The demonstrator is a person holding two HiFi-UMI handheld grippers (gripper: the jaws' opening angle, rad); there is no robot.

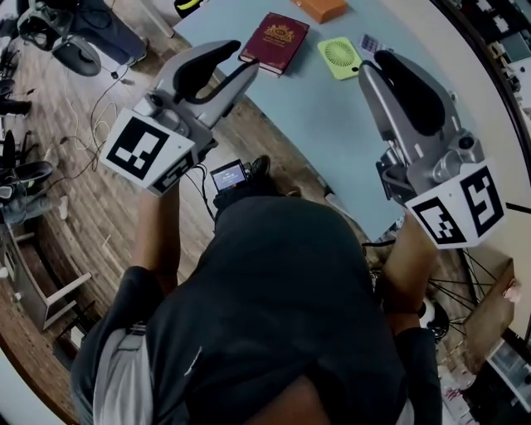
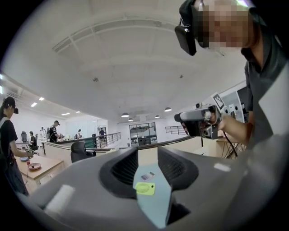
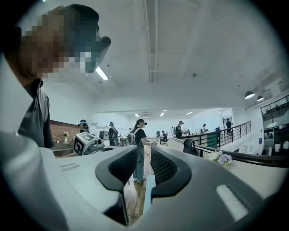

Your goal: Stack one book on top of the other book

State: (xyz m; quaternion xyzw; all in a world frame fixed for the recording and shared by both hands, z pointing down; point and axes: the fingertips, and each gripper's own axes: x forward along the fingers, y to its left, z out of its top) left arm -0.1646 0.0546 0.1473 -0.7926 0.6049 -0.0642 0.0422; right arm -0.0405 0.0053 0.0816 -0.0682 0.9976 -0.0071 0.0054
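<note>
The dark red book [image 1: 274,41] lies flat on the pale blue counter [image 1: 315,124], just beyond the tips of the left gripper [image 1: 242,63], which is held in the air above the counter's near edge. Its jaws stand well apart with nothing between them; through the gap only the counter shows. The right gripper [image 1: 375,65] hangs further right, its ribbed jaws parted by a narrower gap and likewise empty. The book is a hardback with a gold emblem stamped on a smooth cover, lying skewed to the counter's edge. An orange book [image 1: 320,7], cut off by the frame, lies apart from it, farther back. Between the two grippers sits a lime-green rounded-square fan [image 1: 339,58] with a circular grille.
</note>
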